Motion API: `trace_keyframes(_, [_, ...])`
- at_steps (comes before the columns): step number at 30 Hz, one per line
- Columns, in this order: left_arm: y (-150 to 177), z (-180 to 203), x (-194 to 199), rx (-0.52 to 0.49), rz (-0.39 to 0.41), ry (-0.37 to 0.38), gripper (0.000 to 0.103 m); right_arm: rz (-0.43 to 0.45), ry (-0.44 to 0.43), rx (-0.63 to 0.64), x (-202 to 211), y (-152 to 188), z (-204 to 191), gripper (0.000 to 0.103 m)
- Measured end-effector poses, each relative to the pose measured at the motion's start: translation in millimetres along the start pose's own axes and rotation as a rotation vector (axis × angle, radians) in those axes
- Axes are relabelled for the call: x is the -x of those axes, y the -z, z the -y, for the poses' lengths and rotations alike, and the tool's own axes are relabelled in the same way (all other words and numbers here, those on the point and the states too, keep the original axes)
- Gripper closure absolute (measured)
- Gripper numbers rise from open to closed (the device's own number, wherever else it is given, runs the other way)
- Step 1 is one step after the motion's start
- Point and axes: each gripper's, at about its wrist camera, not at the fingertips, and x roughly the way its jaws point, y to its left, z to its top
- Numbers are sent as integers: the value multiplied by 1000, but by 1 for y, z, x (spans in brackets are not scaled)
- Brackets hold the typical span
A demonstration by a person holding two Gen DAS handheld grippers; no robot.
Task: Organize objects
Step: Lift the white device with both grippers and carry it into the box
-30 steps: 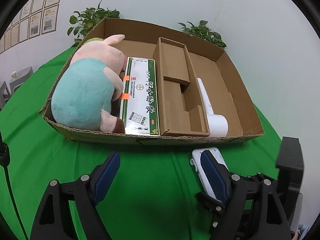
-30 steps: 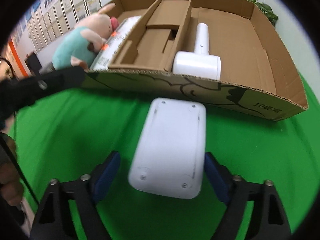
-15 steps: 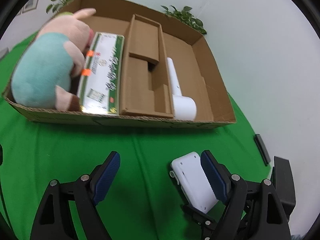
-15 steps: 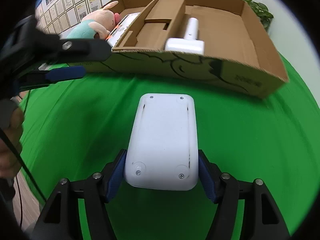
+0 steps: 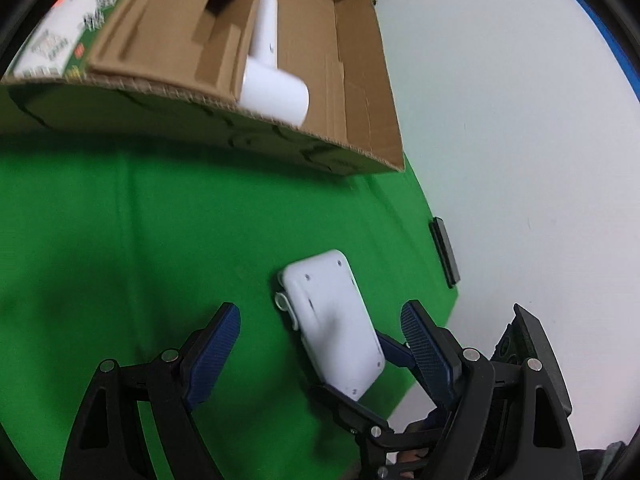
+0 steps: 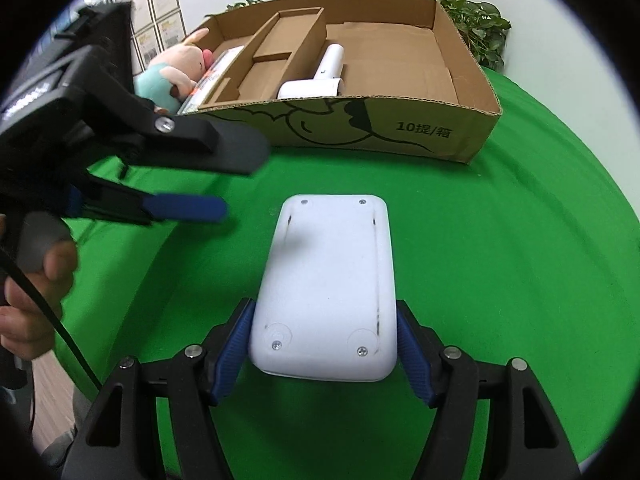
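A white flat device (image 6: pixel 328 280), underside up with screws showing, is held over the green cloth with my right gripper (image 6: pixel 324 348) shut on its near end. In the left wrist view the same device (image 5: pixel 332 320) shows between the blue pads of my left gripper (image 5: pixel 318 316), which stands open and does not touch it. My right gripper (image 5: pixel 364 372) reaches in from below there. The left gripper's fingers (image 6: pixel 188 208) hover left of the device. Behind stands a cardboard box (image 6: pixel 440 132) holding a white hair dryer (image 6: pixel 320 80), a plush pig (image 6: pixel 176 68) and a green-white carton (image 5: pixel 60 32).
A cardboard insert (image 6: pixel 276 56) divides the box; its right compartment beside the dryer is bare. Green cloth (image 6: pixel 520 260) covers the table. Potted plants (image 6: pixel 480 20) stand behind the box. A small black object (image 5: pixel 444 252) lies at the cloth's right edge. A hand (image 6: pixel 32 280) holds the left gripper.
My right gripper closed on the white device and drew back from the box. My left gripper swung right and tipped downward until the device came between its open fingers.
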Motion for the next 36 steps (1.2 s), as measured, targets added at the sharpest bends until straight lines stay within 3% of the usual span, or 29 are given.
trace_keyframes(4, [5,-1,-12,24,-25,44,27,18,-38,46,1,-3,4,28])
trace_keyframes(13, [13,8,-20,14,-35,36,45,5,-16,78,-7,-8,-10,32])
trace_keyframes(19, [23,2,-20,20,-42,13,74,22,-96,4,-4,-9,-2,33])
trace_keyframes(28, [30,13,-8,-25,-11,-27,76,42,-135,-13,4,-2,-7,33])
trace_keyframes(36, [14,54,43,-160,129,-41,79,159,-145,7,18,-44,-7,33])
